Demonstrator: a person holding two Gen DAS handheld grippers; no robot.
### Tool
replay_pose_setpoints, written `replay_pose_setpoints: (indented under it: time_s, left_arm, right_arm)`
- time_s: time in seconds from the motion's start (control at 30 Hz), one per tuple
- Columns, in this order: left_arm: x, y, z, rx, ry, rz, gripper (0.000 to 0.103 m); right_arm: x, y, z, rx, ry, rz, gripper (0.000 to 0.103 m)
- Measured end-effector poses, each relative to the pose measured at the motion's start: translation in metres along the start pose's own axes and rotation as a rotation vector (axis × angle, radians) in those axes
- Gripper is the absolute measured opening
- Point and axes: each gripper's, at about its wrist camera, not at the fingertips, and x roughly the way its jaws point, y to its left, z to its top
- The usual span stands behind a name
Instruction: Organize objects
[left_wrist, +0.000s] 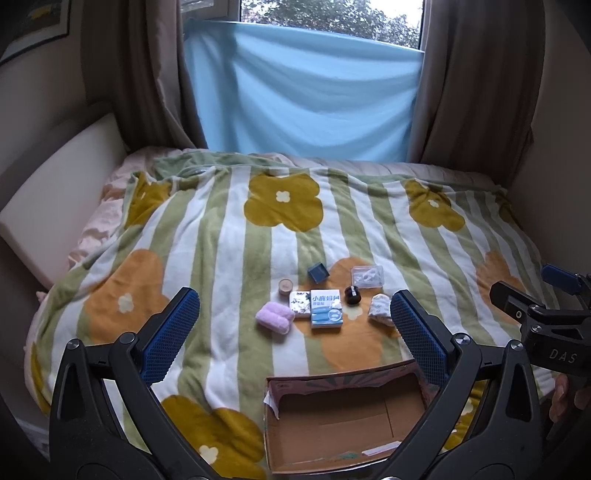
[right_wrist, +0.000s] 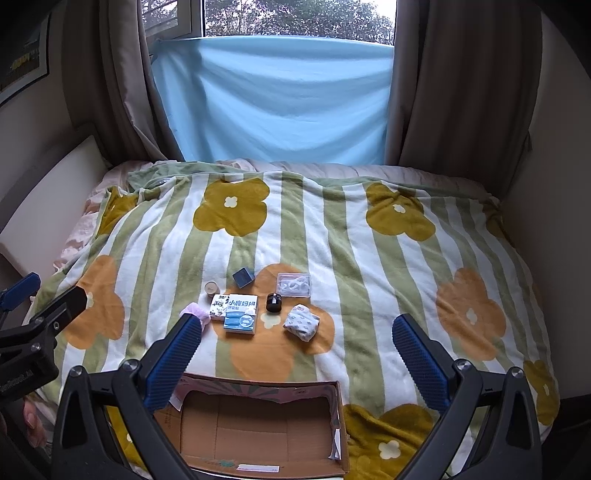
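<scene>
Blanket (left_wrist: 229, 258) with green stripes and yellow flowers covers the bed across both views. Left of frame centre in the left wrist view lies a pink towel (left_wrist: 275, 318), with a tan jar (left_wrist: 285, 286) just above it. A floral box (left_wrist: 300, 303) touches a blue-and-white box (left_wrist: 325, 308) at the middle, and a dark blue cube (left_wrist: 318, 272) sits above them. Right of these stand a black jar (left_wrist: 352, 294), a clear case (left_wrist: 367, 276) above it, and a rolled patterned cloth (left_wrist: 380, 309) beside the right finger. An open cardboard box (left_wrist: 295, 373) sits at lower centre, well apart from the items. The left tool (left_wrist: 293, 339) is spread wide and holds nothing. In the right wrist view the right tool (right_wrist: 297, 354) is likewise wide and unloaded, above the cardboard box (right_wrist: 343, 417).
</scene>
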Motion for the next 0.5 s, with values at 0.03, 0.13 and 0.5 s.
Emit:
replay_pose_setpoints:
  time_s: [0.03, 0.13, 0.5]
  left_arm:
    - [0.0002, -0.0005, 0.0004, 0.002, 0.0, -0.001, 0.103]
    - [-0.0005, 0.0004, -0.0003, 0.002, -0.002, -0.007, 0.103]
    - [-0.0024, 0.0015, 0.0012, 0.008, 0.004, -0.037, 0.103]
  right_arm:
    - [-0.0033, 0.0002, 0.0008, 0.006, -0.002, -0.004, 0.102]
    - [-0.0035, 0.0013, 0.0006, 0.005, -0.001, -0.008, 0.102]
    - [-0.0057, -0.0007, 0.0013, 0.01, -0.002, -0.007, 0.102]
